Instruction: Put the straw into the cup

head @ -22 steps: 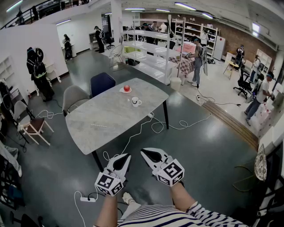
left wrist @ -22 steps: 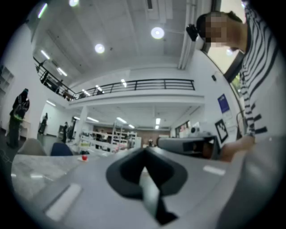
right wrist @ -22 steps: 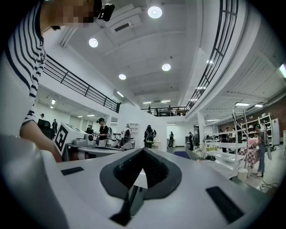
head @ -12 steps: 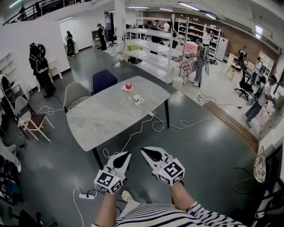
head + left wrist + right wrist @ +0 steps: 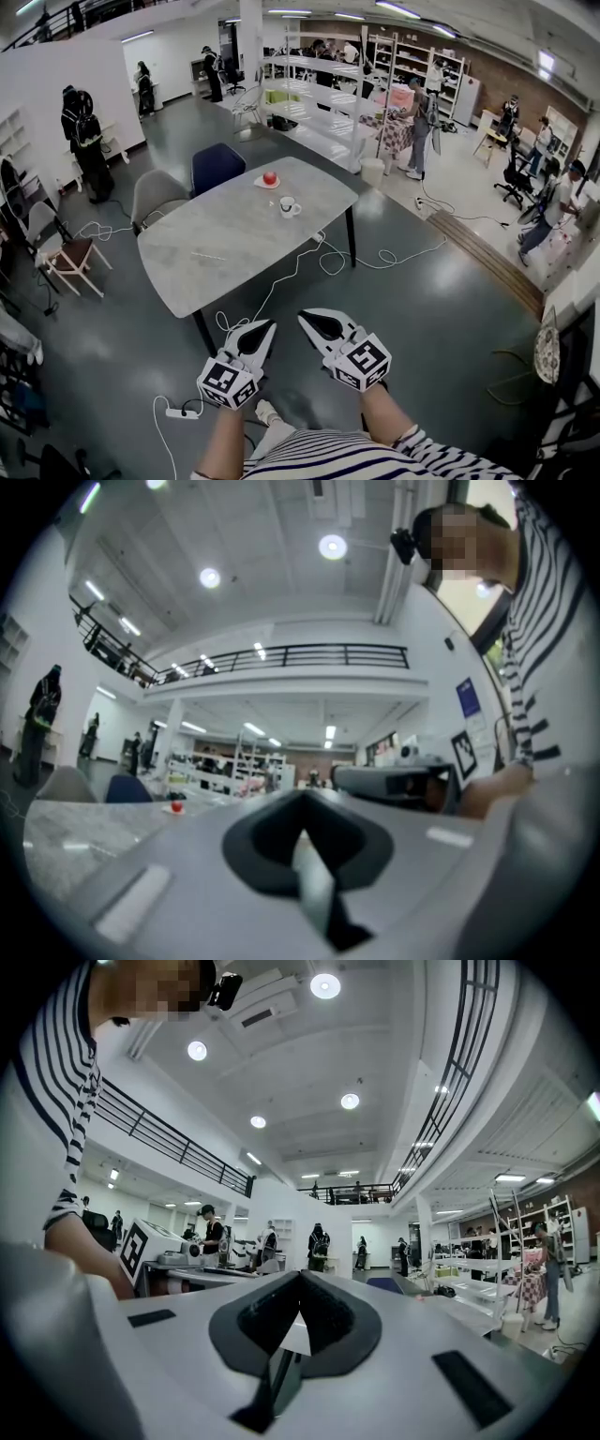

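Left gripper (image 5: 265, 330) and right gripper (image 5: 309, 322): fingers closed, nothing between them, both held side by side well short of the worktop (image 5: 234, 234). Cup (image 5: 289, 207) stands toward the worktop's far end. Straw (image 5: 208, 256) lies flat, well apart from the cup.

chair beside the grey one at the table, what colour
Dark blue chair, clearest in the head view.

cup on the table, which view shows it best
Head view: the white cup stands clear on the table. The left gripper view shows only the table, no cup discernible; the right gripper view shows none.
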A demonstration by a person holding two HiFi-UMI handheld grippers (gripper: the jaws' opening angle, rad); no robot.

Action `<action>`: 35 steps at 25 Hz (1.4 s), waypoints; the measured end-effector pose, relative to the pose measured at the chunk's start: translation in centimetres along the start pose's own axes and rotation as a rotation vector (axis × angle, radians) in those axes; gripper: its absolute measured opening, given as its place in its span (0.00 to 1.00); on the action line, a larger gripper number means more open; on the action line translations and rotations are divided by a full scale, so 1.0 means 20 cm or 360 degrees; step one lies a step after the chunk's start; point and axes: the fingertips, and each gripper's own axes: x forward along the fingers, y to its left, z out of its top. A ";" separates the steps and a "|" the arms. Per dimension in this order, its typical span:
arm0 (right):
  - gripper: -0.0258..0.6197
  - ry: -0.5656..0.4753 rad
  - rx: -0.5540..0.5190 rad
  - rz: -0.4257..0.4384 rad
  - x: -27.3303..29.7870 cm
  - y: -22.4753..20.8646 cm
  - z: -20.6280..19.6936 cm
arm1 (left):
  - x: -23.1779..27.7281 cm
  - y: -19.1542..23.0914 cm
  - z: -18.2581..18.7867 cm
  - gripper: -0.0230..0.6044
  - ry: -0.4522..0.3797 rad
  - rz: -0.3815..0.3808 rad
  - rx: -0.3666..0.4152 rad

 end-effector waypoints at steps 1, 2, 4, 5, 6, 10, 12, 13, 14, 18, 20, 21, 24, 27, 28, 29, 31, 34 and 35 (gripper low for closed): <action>0.05 -0.0007 -0.0001 0.0013 0.00 0.01 0.00 | 0.00 0.00 -0.01 0.05 0.0001 0.0001 -0.0004; 0.05 -0.0009 -0.0007 0.0025 -0.01 0.02 -0.01 | -0.01 0.00 -0.01 0.05 0.0000 0.0003 -0.0009; 0.05 0.0012 -0.0023 0.0046 0.00 0.05 -0.03 | -0.02 0.01 -0.02 0.05 -0.0007 0.0004 -0.0019; 0.05 0.0032 -0.0031 0.0056 0.01 0.06 -0.05 | -0.03 0.01 -0.03 0.05 -0.0012 0.0001 -0.0021; 0.05 0.0051 -0.0031 0.0066 0.01 0.07 -0.07 | -0.03 0.01 -0.03 0.05 -0.0016 -0.0003 -0.0020; 0.05 0.0098 0.0027 0.0107 0.04 0.11 -0.13 | -0.07 0.02 -0.05 0.05 -0.0023 -0.0010 -0.0026; 0.05 0.0130 0.0045 0.0121 0.06 0.12 -0.17 | -0.08 0.04 -0.09 0.05 -0.0014 0.0010 -0.0041; 0.05 0.0143 0.0055 0.0125 0.07 0.11 -0.19 | -0.09 0.06 -0.11 0.05 -0.0010 0.0028 -0.0049; 0.05 0.0153 0.0064 0.0128 0.09 0.10 -0.21 | -0.09 0.09 -0.12 0.05 -0.0008 0.0045 -0.0058; 0.05 0.0174 0.0078 0.0133 0.20 0.03 -0.23 | -0.06 0.24 -0.14 0.05 -0.0006 0.0094 -0.0092; 0.05 0.0176 0.0082 0.0141 0.25 0.00 -0.23 | -0.04 0.31 -0.14 0.05 -0.0002 0.0109 -0.0098; 0.05 0.0177 0.0083 0.0146 0.28 -0.01 -0.23 | -0.03 0.33 -0.14 0.05 0.0000 0.0114 -0.0103; 0.05 0.0180 0.0090 0.0157 0.37 -0.06 -0.23 | 0.00 0.42 -0.15 0.05 0.0009 0.0122 -0.0114; 0.05 0.0178 0.0099 0.0167 0.49 -0.11 -0.23 | 0.02 0.56 -0.14 0.05 0.0018 0.0128 -0.0104; 0.05 0.0176 0.0100 0.0171 0.54 -0.13 -0.23 | 0.02 0.61 -0.14 0.05 0.0021 0.0133 -0.0099; 0.05 0.0174 0.0099 0.0174 0.59 -0.14 -0.23 | 0.02 0.66 -0.13 0.05 0.0021 0.0142 -0.0096; 0.05 0.0166 0.0094 0.0179 0.69 -0.16 -0.22 | 0.01 0.75 -0.11 0.05 0.0013 0.0159 -0.0094; 0.05 0.0163 0.0078 0.0190 0.82 -0.17 -0.21 | -0.02 0.89 -0.08 0.05 0.0001 0.0170 -0.0075; 0.05 0.0163 0.0070 0.0194 0.87 -0.17 -0.21 | -0.02 0.93 -0.07 0.05 -0.0006 0.0173 -0.0072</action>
